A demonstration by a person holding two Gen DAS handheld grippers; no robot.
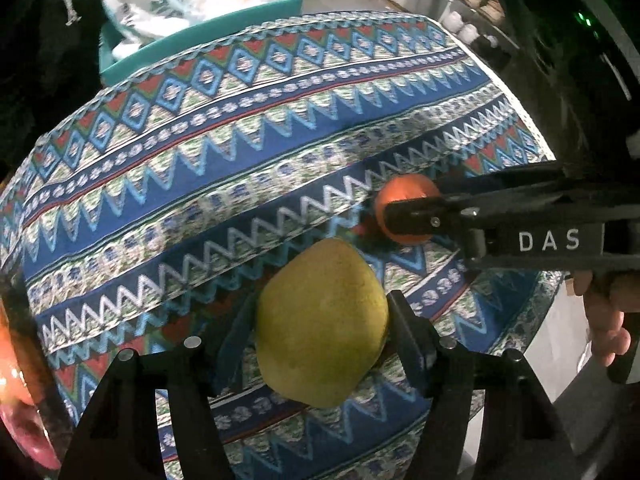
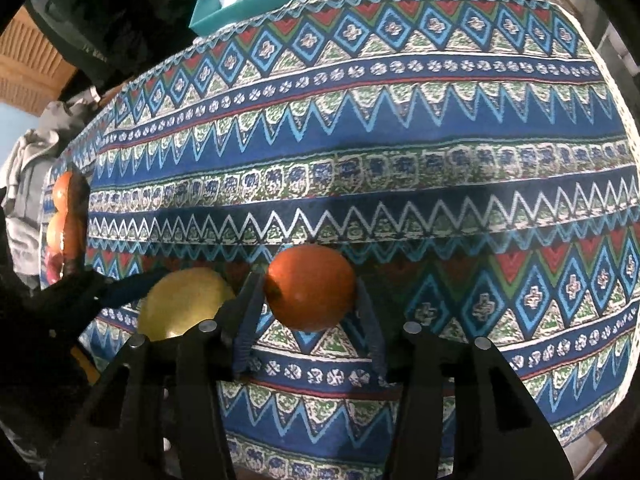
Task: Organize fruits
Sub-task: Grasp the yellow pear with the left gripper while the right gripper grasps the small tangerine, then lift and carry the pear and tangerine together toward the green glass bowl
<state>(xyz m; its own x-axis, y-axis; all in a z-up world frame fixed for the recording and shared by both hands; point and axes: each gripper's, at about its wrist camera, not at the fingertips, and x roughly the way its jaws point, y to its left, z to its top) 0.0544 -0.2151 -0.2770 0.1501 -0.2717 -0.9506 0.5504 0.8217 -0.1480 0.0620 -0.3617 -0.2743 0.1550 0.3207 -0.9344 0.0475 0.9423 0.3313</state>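
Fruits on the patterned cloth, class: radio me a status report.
Left claw shut on pear. Right claw shut on orange. More fruit far left. Nothing blocking.

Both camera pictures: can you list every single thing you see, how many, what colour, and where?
Yellow-green pear: one, between the left gripper's fingers.
Round orange fruit: one, between the right gripper's fingers.
Other orange and red fruits: a few, far left edge; exact count unclear.
Patterned blue, red and green tablecloth: one, covers the table.
Teal tray: one, behind the table, holding white bags.
Left gripper: black, closed on the pear.
Right gripper: black, closed on the orange.
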